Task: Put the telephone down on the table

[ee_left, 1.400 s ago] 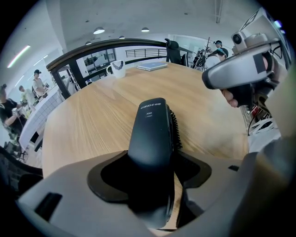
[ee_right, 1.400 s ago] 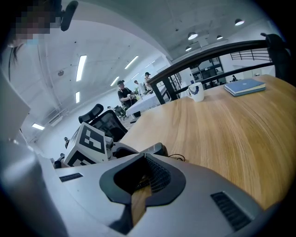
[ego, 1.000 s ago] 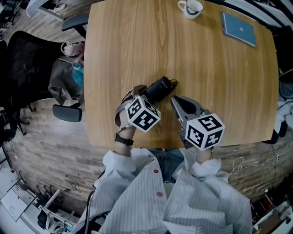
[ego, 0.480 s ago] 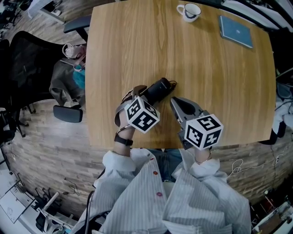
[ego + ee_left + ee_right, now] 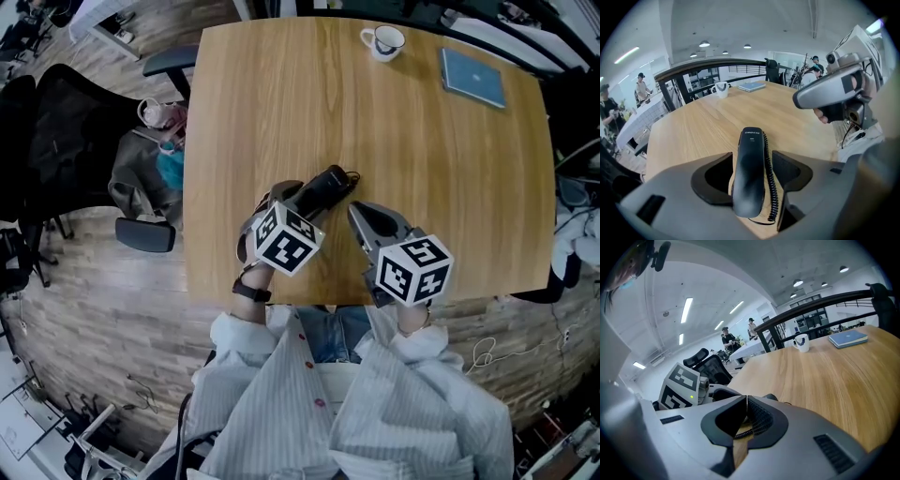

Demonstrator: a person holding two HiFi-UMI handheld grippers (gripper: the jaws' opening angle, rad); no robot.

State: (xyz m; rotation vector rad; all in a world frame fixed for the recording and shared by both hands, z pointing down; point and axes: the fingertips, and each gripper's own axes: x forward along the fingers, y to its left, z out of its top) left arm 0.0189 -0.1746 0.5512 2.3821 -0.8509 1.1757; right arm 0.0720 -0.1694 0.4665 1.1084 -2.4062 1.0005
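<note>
A black telephone handset with a coiled cord lies on the wooden table, near the front edge. My left gripper straddles it. In the left gripper view the handset lies lengthwise between the jaws, which are closing; a thin gap shows on each side and the cord runs along the right pad. My right gripper rests just right of the handset, its jaws shut tip to tip with nothing held.
A white mug and a blue notebook sit at the table's far side. An office chair with a bag stands off the left edge. People stand in the background of both gripper views.
The head view has shifted a little, so the table sits slightly differently in the frame. Both grippers and the handset keep their places on the table.
</note>
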